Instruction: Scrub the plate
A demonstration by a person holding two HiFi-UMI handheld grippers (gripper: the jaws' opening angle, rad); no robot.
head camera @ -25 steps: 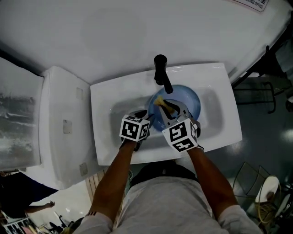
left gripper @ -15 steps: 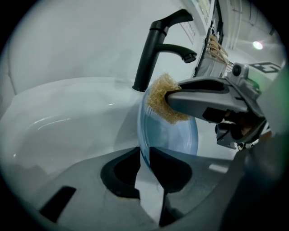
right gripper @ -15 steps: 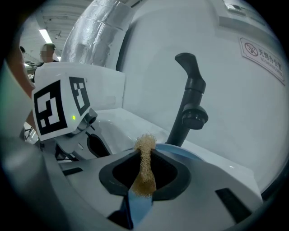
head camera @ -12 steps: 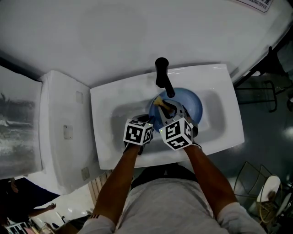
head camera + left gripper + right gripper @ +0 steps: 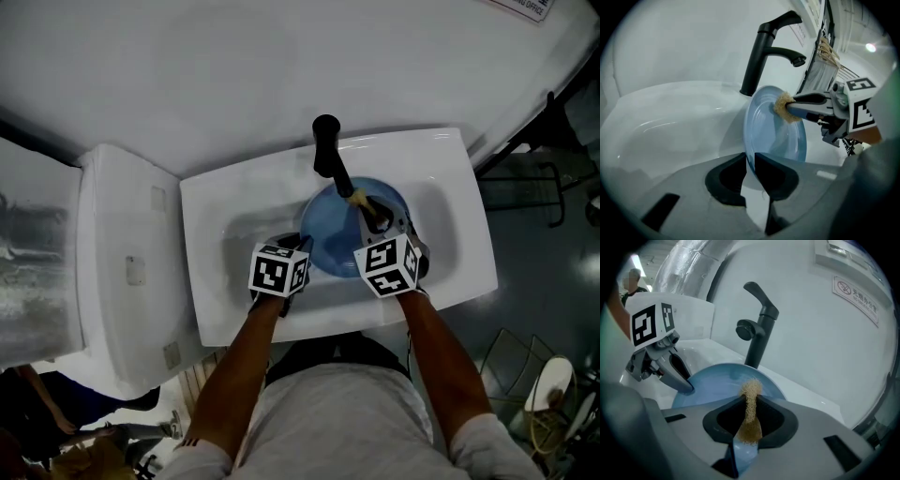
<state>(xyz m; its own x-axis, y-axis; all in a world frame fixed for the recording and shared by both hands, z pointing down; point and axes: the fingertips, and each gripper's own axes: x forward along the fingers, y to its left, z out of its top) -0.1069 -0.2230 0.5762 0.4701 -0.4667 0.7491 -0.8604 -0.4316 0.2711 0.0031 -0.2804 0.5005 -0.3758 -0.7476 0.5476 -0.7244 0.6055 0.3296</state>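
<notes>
Firstly, white sink (image 5: 217,202); black faucet (image 5: 328,145) at its back rim, spout over the plate. Left gripper (image 5: 750,161): jaws have just been closing, now clamped on the near rim of the blue plate (image 5: 328,232), tilted in the basin. Right gripper (image 5: 750,408): pinched on a tan scrubber (image 5: 751,389), tip touching the plate's face.

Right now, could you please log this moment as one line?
left gripper: jaws just closed onto plate rim | plate: tilted in sink | right gripper: shut on sponge | sponge: against plate face
</notes>
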